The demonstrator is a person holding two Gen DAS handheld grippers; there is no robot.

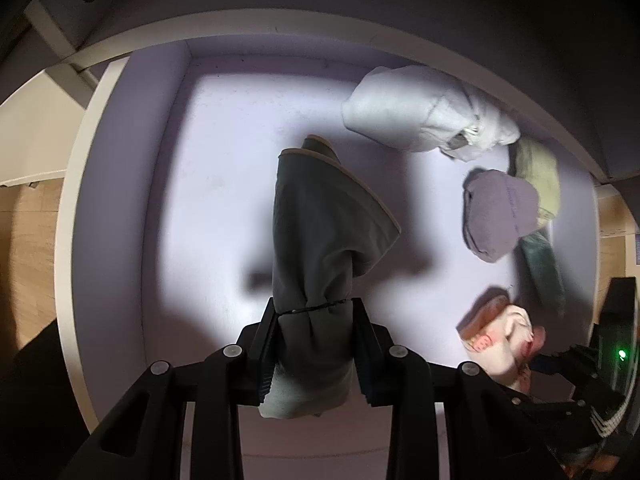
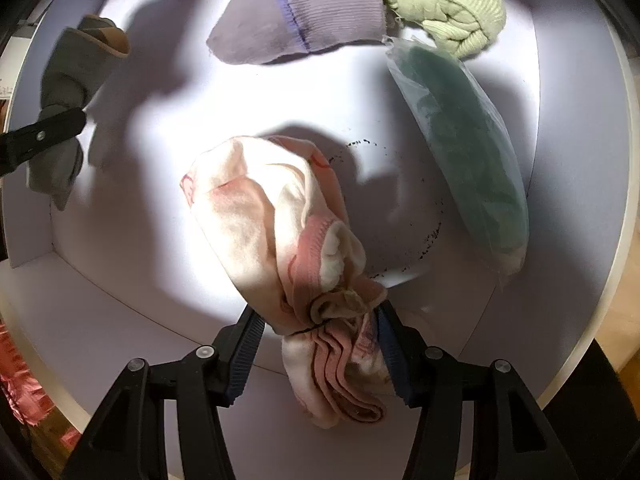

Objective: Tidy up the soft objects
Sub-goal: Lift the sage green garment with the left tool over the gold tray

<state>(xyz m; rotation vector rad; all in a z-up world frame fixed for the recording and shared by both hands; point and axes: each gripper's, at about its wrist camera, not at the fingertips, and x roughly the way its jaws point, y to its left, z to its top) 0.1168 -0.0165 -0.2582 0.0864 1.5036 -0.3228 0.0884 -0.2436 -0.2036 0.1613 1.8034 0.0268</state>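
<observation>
The left gripper (image 1: 314,344) points down into a pale box (image 1: 120,200) and pinches a grey sock bundle (image 1: 320,232) between its pads; the bundle is bound near the grip by a thin dark band, and its free end, edged in tan, hangs toward the box floor and throws a broad shadow there. The right gripper (image 2: 316,344) also points down into the same box and pinches a pink and cream sock bundle (image 2: 280,224), the cloth squeezed between both pads with its folded end sticking out behind them and the looser part hanging toward the floor. On the box floor, along the far side, lie a white cloth bundle (image 1: 424,114), a purple sock (image 2: 296,20), a pale green knitted piece (image 2: 444,0) touching the purple one, and a dark green item in a clear bag (image 2: 464,148) just beside them. From the right wrist view the grey bundle shows at the left edge, held by the black finger of the other gripper, well apart from the pink one. Small dark specks mark the floor near the clear bag.
</observation>
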